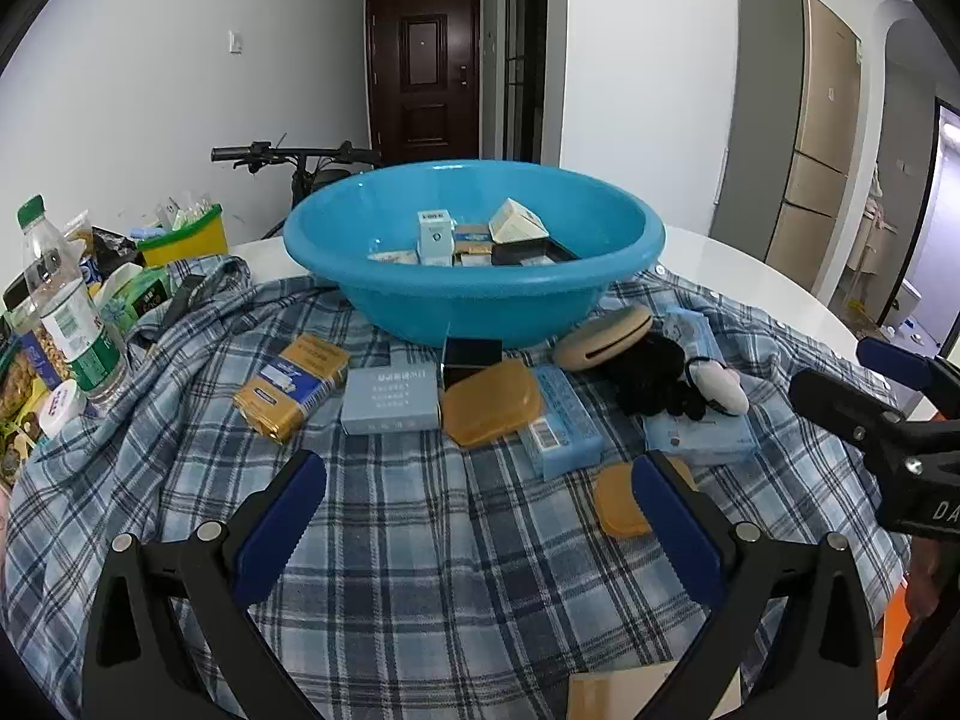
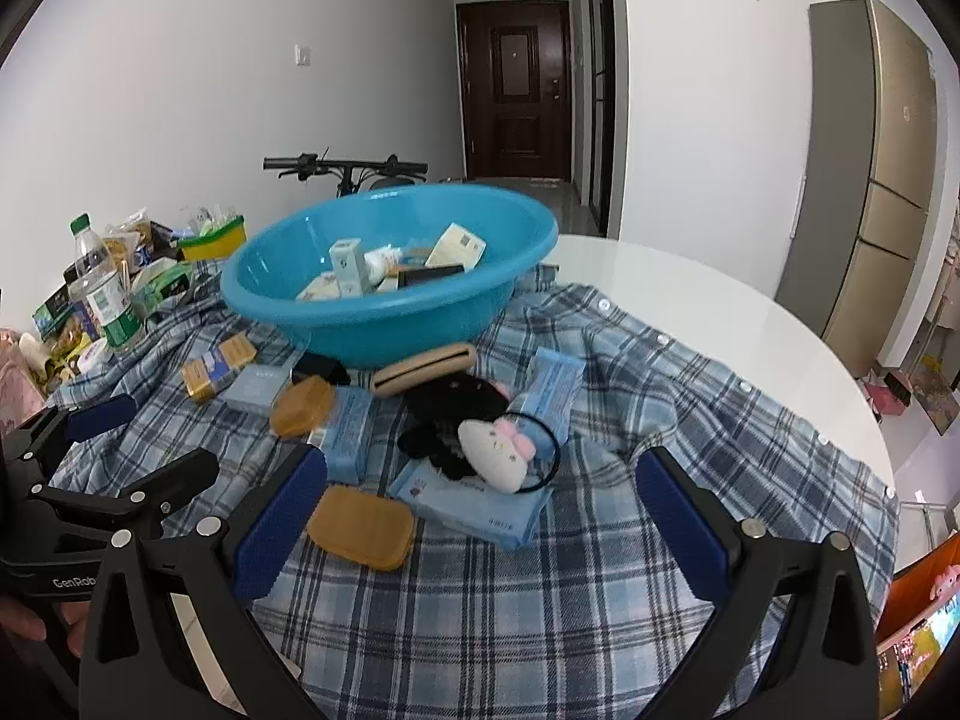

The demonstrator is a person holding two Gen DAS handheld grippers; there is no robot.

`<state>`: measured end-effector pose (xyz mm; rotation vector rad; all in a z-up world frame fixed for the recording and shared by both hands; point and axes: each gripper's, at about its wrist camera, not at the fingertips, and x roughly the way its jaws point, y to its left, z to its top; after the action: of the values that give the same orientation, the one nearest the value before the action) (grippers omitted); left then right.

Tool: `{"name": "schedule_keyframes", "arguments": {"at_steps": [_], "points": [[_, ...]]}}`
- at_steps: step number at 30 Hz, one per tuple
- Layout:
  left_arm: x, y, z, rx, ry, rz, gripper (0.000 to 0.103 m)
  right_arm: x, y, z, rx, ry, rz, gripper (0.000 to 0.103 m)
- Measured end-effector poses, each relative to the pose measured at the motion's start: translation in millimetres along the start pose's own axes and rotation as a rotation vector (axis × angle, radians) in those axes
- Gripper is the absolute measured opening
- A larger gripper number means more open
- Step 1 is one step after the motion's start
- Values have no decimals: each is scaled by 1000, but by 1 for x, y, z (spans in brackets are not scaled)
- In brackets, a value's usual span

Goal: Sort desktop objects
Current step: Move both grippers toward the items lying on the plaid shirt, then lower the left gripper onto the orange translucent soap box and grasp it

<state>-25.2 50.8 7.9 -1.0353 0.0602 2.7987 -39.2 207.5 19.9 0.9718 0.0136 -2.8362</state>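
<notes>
White walls and a dark wooden door point(image 1: 423, 72) back a round white table point(image 2: 690, 300) draped with a blue plaid shirt point(image 1: 420, 516), on which a pale-blue plastic basin point(image 1: 474, 300), centre frame, already holds several small cartons. Loose items lie just below it: a yellow-and-blue packet point(image 1: 291, 385), a grey-blue box point(image 1: 391, 401), an amber plastic soap case point(image 1: 491, 401), a smaller amber case point(image 2: 361, 527), blue tissue packs and a white plush hair tie point(image 2: 498, 450) resting on a black scrunchie point(image 2: 450, 414). Both the left gripper point(image 1: 477, 516) and the right gripper point(image 2: 480, 516) hover low in their frames, fingers spread wide and empty. Sorting looks partly done. Risks from here, as a judgement: fingers could snag the loose cloth and drag neighbouring items, or the hair tie's elastic loop could catch on the scrunchie and lift both.
</notes>
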Motion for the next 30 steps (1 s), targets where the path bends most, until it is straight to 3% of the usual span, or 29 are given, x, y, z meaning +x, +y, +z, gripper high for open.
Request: {"name": "schedule_keyframes", "arguments": {"at_steps": [18, 30], "points": [[10, 5, -5, -21, 33, 0, 103, 12, 1, -9, 9, 50, 13, 103], [48, 16, 19, -94, 80, -87, 103, 24, -9, -10, 32, 78, -1, 103]]}}
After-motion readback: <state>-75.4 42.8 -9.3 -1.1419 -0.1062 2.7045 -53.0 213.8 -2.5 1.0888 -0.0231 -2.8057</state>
